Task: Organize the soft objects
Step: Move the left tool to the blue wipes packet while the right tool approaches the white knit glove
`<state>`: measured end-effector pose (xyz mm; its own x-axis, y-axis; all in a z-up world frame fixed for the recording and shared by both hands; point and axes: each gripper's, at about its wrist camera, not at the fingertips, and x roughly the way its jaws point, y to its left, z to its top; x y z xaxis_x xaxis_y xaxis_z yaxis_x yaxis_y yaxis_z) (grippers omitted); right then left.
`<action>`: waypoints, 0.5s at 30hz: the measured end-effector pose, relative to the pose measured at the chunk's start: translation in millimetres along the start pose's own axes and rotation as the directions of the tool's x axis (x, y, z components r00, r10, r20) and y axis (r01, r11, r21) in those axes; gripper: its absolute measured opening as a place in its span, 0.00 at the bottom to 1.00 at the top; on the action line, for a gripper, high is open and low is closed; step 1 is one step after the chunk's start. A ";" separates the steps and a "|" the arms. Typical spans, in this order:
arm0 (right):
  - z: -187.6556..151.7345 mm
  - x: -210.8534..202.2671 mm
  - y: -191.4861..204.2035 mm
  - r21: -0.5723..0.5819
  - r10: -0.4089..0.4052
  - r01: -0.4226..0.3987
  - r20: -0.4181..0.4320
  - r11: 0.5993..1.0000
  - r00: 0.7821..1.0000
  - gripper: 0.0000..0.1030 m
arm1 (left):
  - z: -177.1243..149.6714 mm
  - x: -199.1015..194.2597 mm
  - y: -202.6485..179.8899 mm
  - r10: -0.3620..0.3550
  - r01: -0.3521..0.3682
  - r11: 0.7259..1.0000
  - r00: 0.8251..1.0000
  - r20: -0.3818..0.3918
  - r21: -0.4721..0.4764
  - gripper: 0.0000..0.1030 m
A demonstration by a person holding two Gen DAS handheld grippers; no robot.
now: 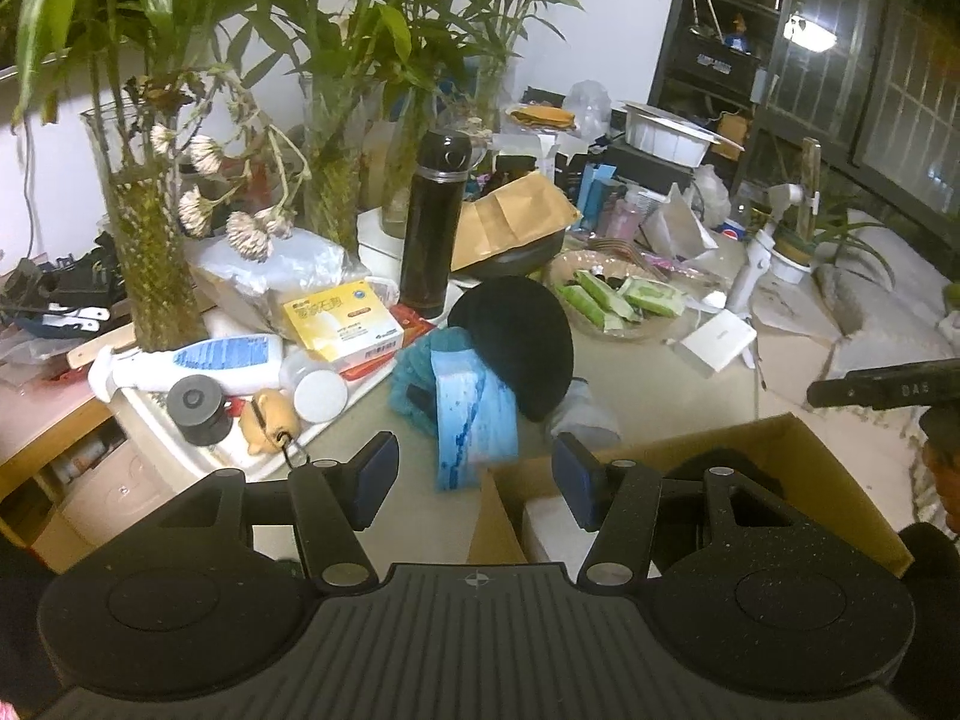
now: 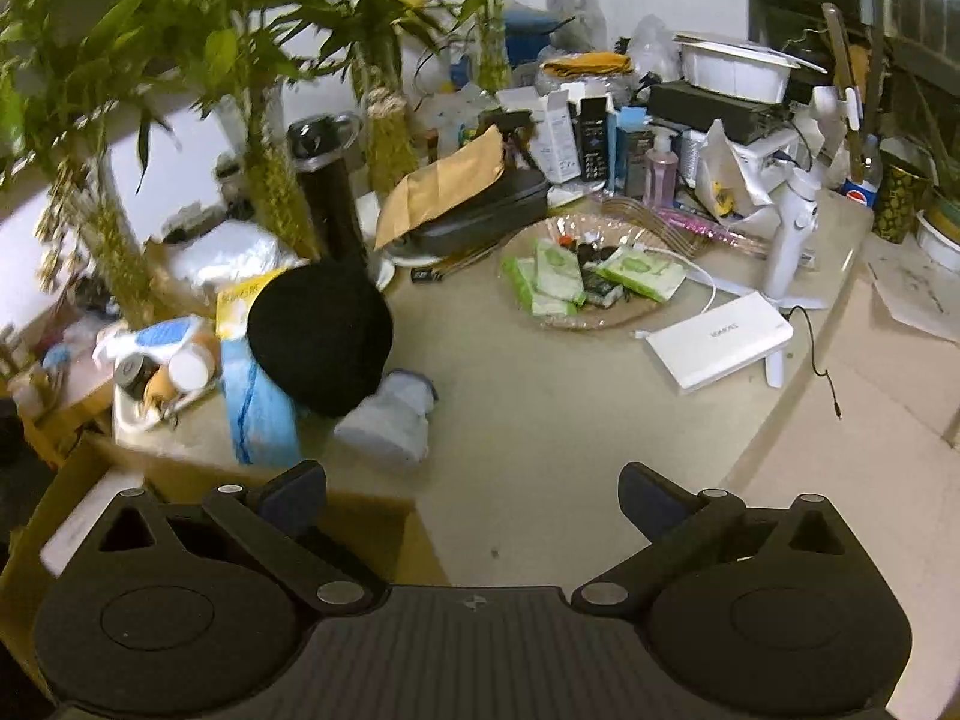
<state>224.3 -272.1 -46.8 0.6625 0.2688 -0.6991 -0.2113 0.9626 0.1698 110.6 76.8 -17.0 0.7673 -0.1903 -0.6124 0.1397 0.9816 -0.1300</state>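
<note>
A heap of soft things lies on the beige table: a round black cap, a blue-and-white cloth, a teal knit piece and a grey-white sock. The cap, blue cloth and sock also show in the right wrist view. My left gripper is open and empty, just short of the blue cloth. My right gripper is open and empty, above the table to the right of the sock. A cardboard box holding dark items sits below the left gripper; it also shows in the right wrist view.
A black flask, glass vases with bamboo, a white lotion bottle, a yellow medicine box and small jars crowd the left. A glass dish of green wipes and a white power bank lie to the right.
</note>
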 end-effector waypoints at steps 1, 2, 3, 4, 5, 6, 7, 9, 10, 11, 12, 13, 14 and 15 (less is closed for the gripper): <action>2.9 4.0 -3.1 0.014 0.006 -0.006 0.008 1.000 1.000 1.00 | 2.6 3.6 1.2 -0.005 0.005 1.000 1.000 0.001 0.001 0.54; 6.1 8.6 -6.3 0.031 0.013 -0.013 0.010 0.999 1.000 1.00 | 6.2 8.4 3.4 -0.014 0.014 1.000 1.000 0.003 0.002 0.54; 9.3 12.8 -9.0 0.047 0.019 -0.020 0.010 0.999 1.000 1.00 | 9.5 12.5 5.3 -0.021 0.021 1.000 1.000 0.003 0.001 0.54; 11.7 16.7 -11.0 0.058 0.029 -0.030 0.012 0.998 1.000 1.00 | 12.1 15.8 6.8 -0.026 0.026 1.000 1.000 0.002 0.000 0.54; 14.6 21.0 -12.5 0.066 0.044 -0.045 0.015 0.997 0.999 1.00 | 15.1 19.6 8.5 -0.034 0.034 0.999 0.999 0.003 -0.001 0.54; 16.6 25.0 -12.8 0.067 0.058 -0.059 0.018 0.996 0.998 1.00 | 17.9 23.7 10.2 -0.045 0.045 0.999 0.999 0.005 -0.001 0.54; 18.6 28.9 -12.3 0.061 0.069 -0.071 0.021 0.996 0.997 1.00 | 19.6 27.2 11.5 -0.054 0.054 0.999 0.999 0.007 0.003 0.54; 21.6 36.7 -10.7 0.039 0.076 -0.077 0.026 0.996 0.997 1.00 | 21.0 36.8 14.7 -0.078 0.078 0.997 0.997 0.005 0.021 0.54; 22.8 40.6 -10.3 0.028 0.076 -0.076 0.026 0.997 0.997 1.00 | 20.8 42.5 16.1 -0.088 0.088 0.996 0.996 -0.002 0.033 0.54; 23.7 44.4 -10.3 0.020 0.074 -0.075 0.026 0.997 0.997 1.00 | 20.4 46.9 17.5 -0.096 0.096 0.994 0.995 -0.007 0.043 0.54; 24.1 48.0 -10.7 0.016 0.072 -0.073 0.026 0.997 0.997 1.00 | 19.3 52.7 19.5 -0.104 0.105 0.993 0.994 -0.014 0.055 0.54; 24.2 50.9 -11.2 0.014 0.071 -0.071 0.024 0.997 0.997 1.00 | 18.1 58.4 22.1 -0.112 0.113 0.992 0.993 -0.022 0.064 0.54; 24.6 54.5 -12.6 0.014 0.070 -0.070 0.021 0.997 0.997 1.00 | 16.9 63.2 24.2 -0.118 0.120 0.990 0.993 -0.031 0.068 0.54; 24.5 57.9 -14.1 0.013 0.072 -0.072 0.018 0.997 0.997 1.00 | 15.4 69.7 26.9 -0.131 0.133 0.989 0.991 -0.040 0.071 0.54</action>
<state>283.2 -269.3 -72.6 0.6582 0.3377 -0.6728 -0.2488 0.9411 0.2290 177.5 90.2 -51.2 0.7165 -0.3175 -0.6211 0.2848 0.9460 -0.1550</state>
